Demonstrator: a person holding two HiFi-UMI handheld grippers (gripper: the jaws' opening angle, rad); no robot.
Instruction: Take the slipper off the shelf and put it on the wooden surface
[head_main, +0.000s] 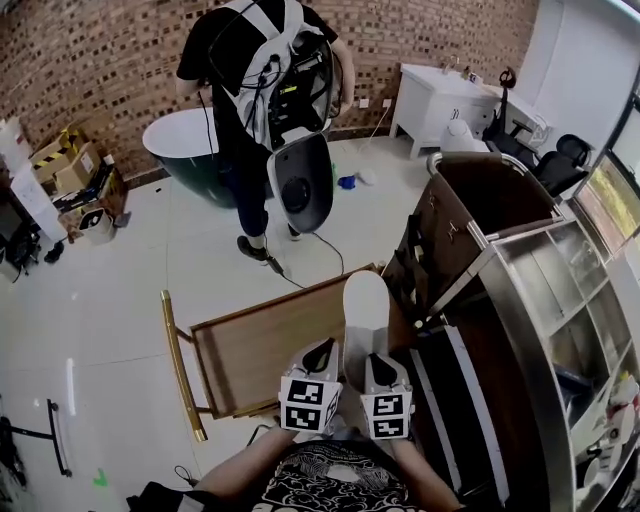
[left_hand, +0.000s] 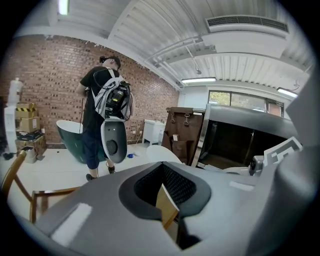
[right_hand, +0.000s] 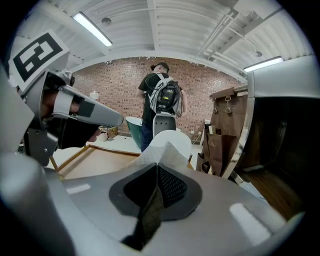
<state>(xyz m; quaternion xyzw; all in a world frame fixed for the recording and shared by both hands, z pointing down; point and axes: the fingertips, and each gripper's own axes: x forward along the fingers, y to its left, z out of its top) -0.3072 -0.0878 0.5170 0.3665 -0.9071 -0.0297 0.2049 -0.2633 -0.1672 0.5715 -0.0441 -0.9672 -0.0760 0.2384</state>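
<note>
Now the right gripper's (right_hand: 156, 175) jaws are pressed together on the near edge of the slipper (head_main: 366, 305), whose white length sticks out ahead over the table's (head_main: 250, 350) right rim. The left gripper's (left_hand: 162, 187) jaws stand slightly apart with nothing in them; wood shows through the gap. It hangs over the table just left of the slipper, probably to steady it. The slipper is clear of the shelf (head_main: 560, 290), which stands right of the table, and seems not yet set down. Pinching one edge likely keeps it level for lowering onto the wood.
</note>
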